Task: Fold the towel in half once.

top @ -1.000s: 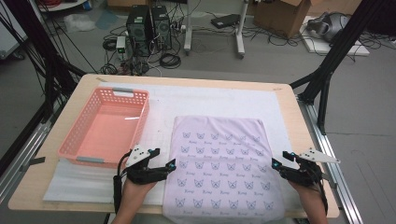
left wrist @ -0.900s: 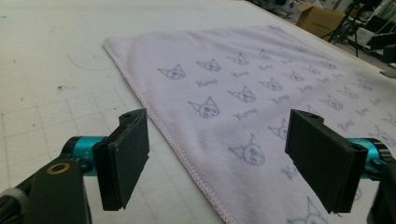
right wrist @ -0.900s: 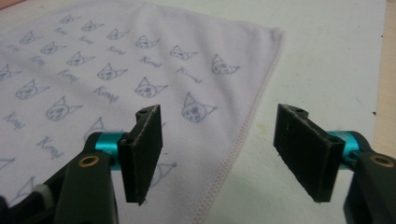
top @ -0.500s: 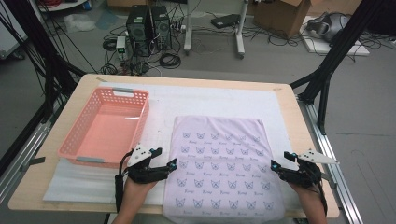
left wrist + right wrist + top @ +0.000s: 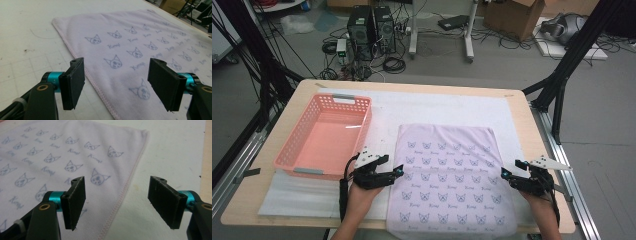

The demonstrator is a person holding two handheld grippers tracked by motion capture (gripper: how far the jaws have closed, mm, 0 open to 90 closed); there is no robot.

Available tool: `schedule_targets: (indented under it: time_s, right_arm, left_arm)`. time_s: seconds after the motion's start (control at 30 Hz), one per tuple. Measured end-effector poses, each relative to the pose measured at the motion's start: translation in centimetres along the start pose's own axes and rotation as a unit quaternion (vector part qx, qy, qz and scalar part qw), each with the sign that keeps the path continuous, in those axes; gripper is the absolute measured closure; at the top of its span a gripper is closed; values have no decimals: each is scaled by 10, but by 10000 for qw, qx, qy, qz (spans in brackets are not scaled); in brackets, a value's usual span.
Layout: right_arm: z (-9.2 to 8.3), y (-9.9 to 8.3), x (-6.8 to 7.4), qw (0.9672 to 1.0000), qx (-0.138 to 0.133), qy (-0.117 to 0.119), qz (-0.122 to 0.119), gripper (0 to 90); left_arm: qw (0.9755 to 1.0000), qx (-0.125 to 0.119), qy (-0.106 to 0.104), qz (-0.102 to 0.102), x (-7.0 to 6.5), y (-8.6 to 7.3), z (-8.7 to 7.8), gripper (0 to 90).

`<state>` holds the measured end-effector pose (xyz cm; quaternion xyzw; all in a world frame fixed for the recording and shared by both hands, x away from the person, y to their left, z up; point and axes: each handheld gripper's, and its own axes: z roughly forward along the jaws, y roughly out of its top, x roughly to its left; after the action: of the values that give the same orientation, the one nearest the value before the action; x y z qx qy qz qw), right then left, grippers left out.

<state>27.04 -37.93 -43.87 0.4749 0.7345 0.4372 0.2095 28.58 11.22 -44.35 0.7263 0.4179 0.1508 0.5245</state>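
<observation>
Towel (image 5: 451, 177), pale lilac with small cat faces printed on it, lies flat on the white mat (image 5: 432, 107) covering my counter (image 5: 522, 120), just right of the pink basket (image 5: 326, 136). I have the left gripper (image 5: 399, 170) at its left hem, fingers (image 5: 73, 82) apart with the edge running between them; they have just been closing, not yet pressing the cloth. My right gripper (image 5: 503, 173) straddles the right hem, fingers (image 5: 75, 201) spread wide, nothing pinched
</observation>
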Motion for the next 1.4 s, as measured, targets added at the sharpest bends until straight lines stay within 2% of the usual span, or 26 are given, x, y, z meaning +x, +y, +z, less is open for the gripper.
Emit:
schedule_targets:
  time_s: [0.17,0.23,0.3,0.37,0.5,0.6,0.73,0.83,0.9,0.93,1.0,1.07,1.1,1.13,1.17,1.2,1.23,1.3,1.4]
  right_arm:
    - [11,4,-4,9998,182,65,48,323]
    - [15,8,-5,9997,194,106,64,339]
    - [20,12,-7,9996,266,97,62,344]
    - [26,17,-9,9993,346,68,80,348]
    - [38,26,-13,9987,495,-68,82,350]
    - [48,32,-17,9978,621,-192,116,350]
    - [57,36,-19,9967,743,-306,115,365]
    - [63,36,-19,9964,786,-302,73,420]
    - [67,35,-19,9953,903,-349,4,479]
    - [68,35,-18,9951,888,-425,-99,526]
    - [68,37,-17,9947,913,-460,-101,633]
    - [69,38,-15,9948,945,-368,-117,800]
    - [70,39,-14,9947,959,-321,-171,857]
    - [71,40,-11,9937,1023,-391,-227,863]
    - [71,42,-10,9929,1074,-431,-273,868]
    - [72,43,-10,9925,1103,-439,-279,873]
    - [72,44,-11,9925,1094,-465,-296,875]
    - [72,45,-13,9928,1031,-532,-303,878]
    - [70,49,-18,9946,826,-601,-184,879]
  left_arm:
    - [9998,-9,152,-118,11,11,15,315]
    - [9996,195,189,-108,16,18,23,333]
    - [9996,226,131,-131,20,21,30,358]
    - [9986,461,243,-55,24,26,38,373]
    - [9971,605,451,-76,29,32,51,374]
    - [9939,844,708,-40,32,35,61,372]
    - [9922,966,787,-68,34,32,72,376]
    - [9901,1019,951,182,29,32,74,391]
    - [9883,1048,1032,397,26,32,75,455]
    - [9882,1061,979,505,25,31,75,502]
    - [9885,1081,765,730,22,31,76,624]
    - [9885,1101,563,872,20,31,76,790]
    - [9890,1116,527,818,21,31,76,833]
    - [9909,1090,483,627,23,31,76,843]
    - [9919,1095,443,462,26,32,75,852]
    - [9923,1111,490,258,28,34,75,856]
    - [9921,1012,682,275,29,36,74,859]
    - [9942,798,719,60,33,41,72,860]
    - [9948,629,790,97,32,54,72,861]
